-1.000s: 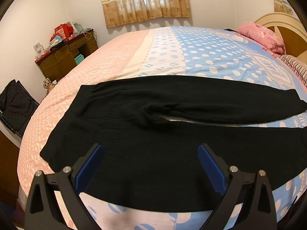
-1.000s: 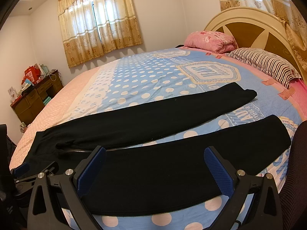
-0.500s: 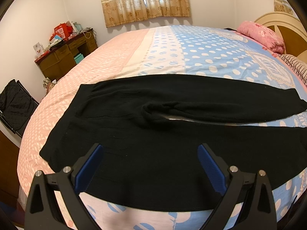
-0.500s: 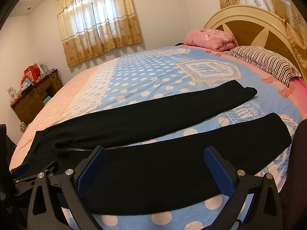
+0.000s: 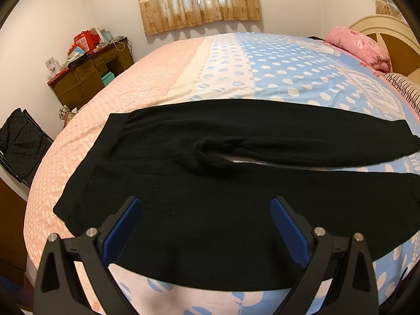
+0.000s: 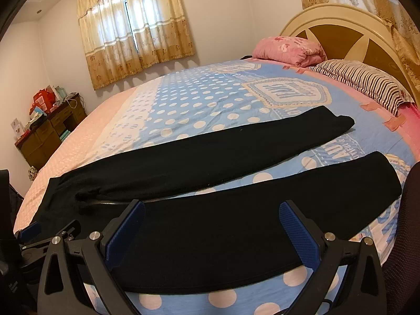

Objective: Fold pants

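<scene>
The black pants (image 5: 210, 183) lie flat on the bed (image 5: 228, 73), with the waist toward 9 o'clock and the two legs stretched toward 3 o'clock in the left wrist view. A thin gap of bedcover shows between the legs. In the right wrist view the far leg (image 6: 236, 147) ends near the striped pillow (image 6: 367, 81), and the near leg (image 6: 262, 210) ends at 3 o'clock by the bed edge.

The left gripper (image 5: 206, 223) hangs over the hip part of the pants at 6 o'clock, its blue pads wide apart and grasping nothing. The right gripper (image 6: 211, 228) hangs over the near leg, also at 6 o'clock, with fingers released and holding nothing. Whether the fingertips touch the cloth cannot be told.

At 10 o'clock a wooden desk (image 5: 86, 76) carries red boxes (image 5: 84, 40) on its top; what is inside them cannot be seen. A pink pillow (image 6: 288, 47) lies against the headboard (image 6: 341, 29) at 1 o'clock
</scene>
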Demonstrator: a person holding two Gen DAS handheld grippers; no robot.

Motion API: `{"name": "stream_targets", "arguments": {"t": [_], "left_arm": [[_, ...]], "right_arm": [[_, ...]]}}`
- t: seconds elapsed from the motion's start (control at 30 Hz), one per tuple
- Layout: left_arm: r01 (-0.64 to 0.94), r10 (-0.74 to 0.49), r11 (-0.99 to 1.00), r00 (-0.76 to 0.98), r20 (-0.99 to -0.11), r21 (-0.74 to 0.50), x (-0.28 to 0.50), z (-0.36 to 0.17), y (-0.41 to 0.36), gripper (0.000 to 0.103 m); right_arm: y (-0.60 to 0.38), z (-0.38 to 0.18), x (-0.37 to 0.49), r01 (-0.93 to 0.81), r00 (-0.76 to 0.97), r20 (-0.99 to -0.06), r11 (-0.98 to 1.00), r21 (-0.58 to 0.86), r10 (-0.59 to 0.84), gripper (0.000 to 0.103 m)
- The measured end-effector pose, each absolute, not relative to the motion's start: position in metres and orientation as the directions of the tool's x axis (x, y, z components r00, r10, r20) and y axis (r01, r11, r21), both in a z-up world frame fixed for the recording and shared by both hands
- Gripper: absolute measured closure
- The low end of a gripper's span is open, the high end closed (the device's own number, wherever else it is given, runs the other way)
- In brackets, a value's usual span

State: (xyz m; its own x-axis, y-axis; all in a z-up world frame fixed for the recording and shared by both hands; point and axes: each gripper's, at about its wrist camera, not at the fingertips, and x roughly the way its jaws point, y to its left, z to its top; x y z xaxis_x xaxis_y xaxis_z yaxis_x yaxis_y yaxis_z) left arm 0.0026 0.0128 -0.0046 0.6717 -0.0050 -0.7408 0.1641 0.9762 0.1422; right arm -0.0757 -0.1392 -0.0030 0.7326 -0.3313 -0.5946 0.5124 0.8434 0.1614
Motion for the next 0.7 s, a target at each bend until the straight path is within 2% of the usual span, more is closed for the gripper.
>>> {"name": "stream_targets", "arguments": {"t": [0.27, 0.37, 0.53, 0.7], "left_arm": [[0.171, -0.011, 0.977, 0.647, -0.762, 0.131, 0.011, -0.011, 0.015, 0.003], [0.209, -0.068, 0.975, 0.621, -0.781, 0.081, 0.019, -0.011, 0.021, 0.002], [0.217, -0.103, 0.975, 0.622, -0.776, 0.044, 0.042, 0.000, 0.042, 0.002], [0.122, 0.017, 0.983, 0.676, -0.737, 0.134, 0.087, 0.014, 0.066, 0.002]], "right_arm": [[-0.154, -0.009, -0.064, 0.525, 0.709, -0.629, 0.835, 0.167, -0.320, 0.001], [-0.162, -0.006, -0.056, 0.507, 0.711, -0.633, 0.847, 0.162, -0.305, 0.001], [-0.171, 0.006, -0.006, 0.346, 0.707, -0.687, 0.929, 0.130, -0.167, 0.001], [-0.174, 0.008, 0.078, 0.123, 0.686, -0.728, 0.983, 0.134, 0.013, 0.001]]}}
